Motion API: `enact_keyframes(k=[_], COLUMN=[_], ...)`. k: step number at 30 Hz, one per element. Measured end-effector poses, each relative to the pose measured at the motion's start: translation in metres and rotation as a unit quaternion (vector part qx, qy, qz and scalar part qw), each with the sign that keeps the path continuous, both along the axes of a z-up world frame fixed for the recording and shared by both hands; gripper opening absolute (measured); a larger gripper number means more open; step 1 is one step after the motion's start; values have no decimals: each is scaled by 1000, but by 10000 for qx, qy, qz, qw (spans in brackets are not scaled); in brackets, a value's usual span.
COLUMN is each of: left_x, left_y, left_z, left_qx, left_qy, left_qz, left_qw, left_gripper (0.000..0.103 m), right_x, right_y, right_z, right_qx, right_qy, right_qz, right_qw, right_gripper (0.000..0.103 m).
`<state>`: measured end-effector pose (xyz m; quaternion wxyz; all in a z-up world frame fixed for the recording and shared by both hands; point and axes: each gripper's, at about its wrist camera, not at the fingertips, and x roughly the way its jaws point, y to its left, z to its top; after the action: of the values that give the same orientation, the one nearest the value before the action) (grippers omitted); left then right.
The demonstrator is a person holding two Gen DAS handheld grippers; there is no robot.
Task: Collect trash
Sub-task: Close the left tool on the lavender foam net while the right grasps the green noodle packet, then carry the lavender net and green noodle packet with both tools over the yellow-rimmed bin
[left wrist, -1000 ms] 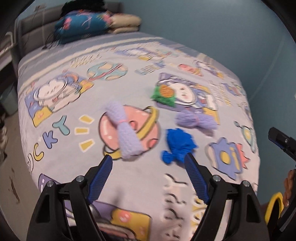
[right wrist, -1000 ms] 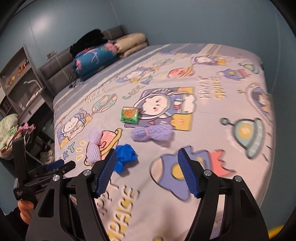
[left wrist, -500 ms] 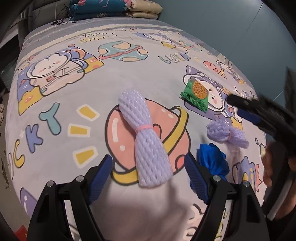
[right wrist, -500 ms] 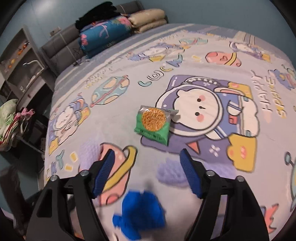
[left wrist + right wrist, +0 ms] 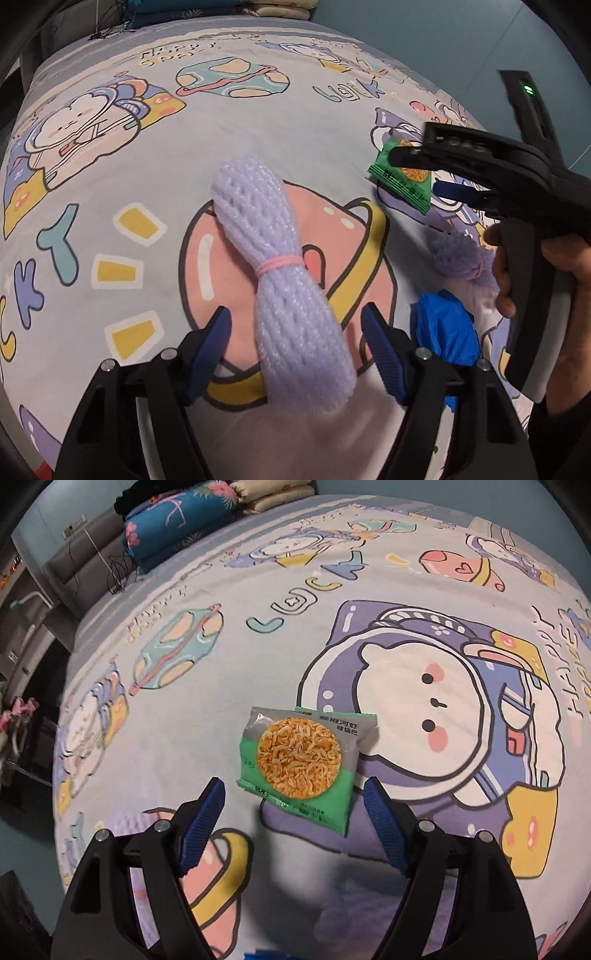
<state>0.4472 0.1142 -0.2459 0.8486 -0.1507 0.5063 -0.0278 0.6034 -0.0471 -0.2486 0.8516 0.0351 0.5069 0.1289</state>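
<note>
A lilac foam net bundle point(image 5: 280, 291) tied with a pink band lies on the cartoon bedspread point(image 5: 258, 122). My left gripper point(image 5: 297, 343) is open, its jaws on either side of the bundle's near end. A green snack packet point(image 5: 301, 764) lies flat on the bed in the right wrist view; my right gripper point(image 5: 295, 823) is open just short of it, jaws straddling its near edge. The packet point(image 5: 404, 182) and the right gripper point(image 5: 436, 170) also show in the left wrist view. A second lilac net point(image 5: 461, 260) and a crumpled blue glove point(image 5: 443, 328) lie to the right.
Folded quilts and pillows point(image 5: 192, 513) are stacked at the head of the bed. A grey headboard point(image 5: 81, 565) and shelving stand at the left. The blue wall point(image 5: 461, 40) runs along the bed's far side.
Both grippers have moved forward and down toward the bed. The left one now straddles the lilac net bundle. The right one has closed in on the green packet.
</note>
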Motion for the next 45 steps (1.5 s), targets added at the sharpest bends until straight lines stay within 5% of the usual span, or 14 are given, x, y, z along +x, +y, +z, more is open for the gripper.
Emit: enact_keyframes(k=[4, 9, 13, 18, 31, 45], left_x=[4, 0, -4, -13, -56, -135], left_y=[-3, -4, -7, -8, -11, -56], left_z=[-1, 0, 6, 16, 55, 106], left_qx=[-20, 116, 127, 90, 10, 45], left_qy=[22, 13, -69, -193, -567, -1155], left_qz=[-43, 62, 49, 24, -119, -671], left_qw=[10000, 9999, 9999, 9998, 9983, 9910], left_gripper=[57, 36, 29, 27, 26, 27], right_x=[5, 8, 7, -3, -62, -213], right_y=[3, 4, -4, -4, -14, -102], right_z=[-7, -11, -8, 0, 47, 121], right_qx=[-66, -154, -17, -71, 312, 811], right_qy=[89, 226, 276, 171, -151, -655], right_qz=[-71, -145, -283, -149, 65, -110], right_qw=[9999, 9995, 9992, 9997, 9994, 9945], right_gripper=[68, 46, 23, 12, 9, 9])
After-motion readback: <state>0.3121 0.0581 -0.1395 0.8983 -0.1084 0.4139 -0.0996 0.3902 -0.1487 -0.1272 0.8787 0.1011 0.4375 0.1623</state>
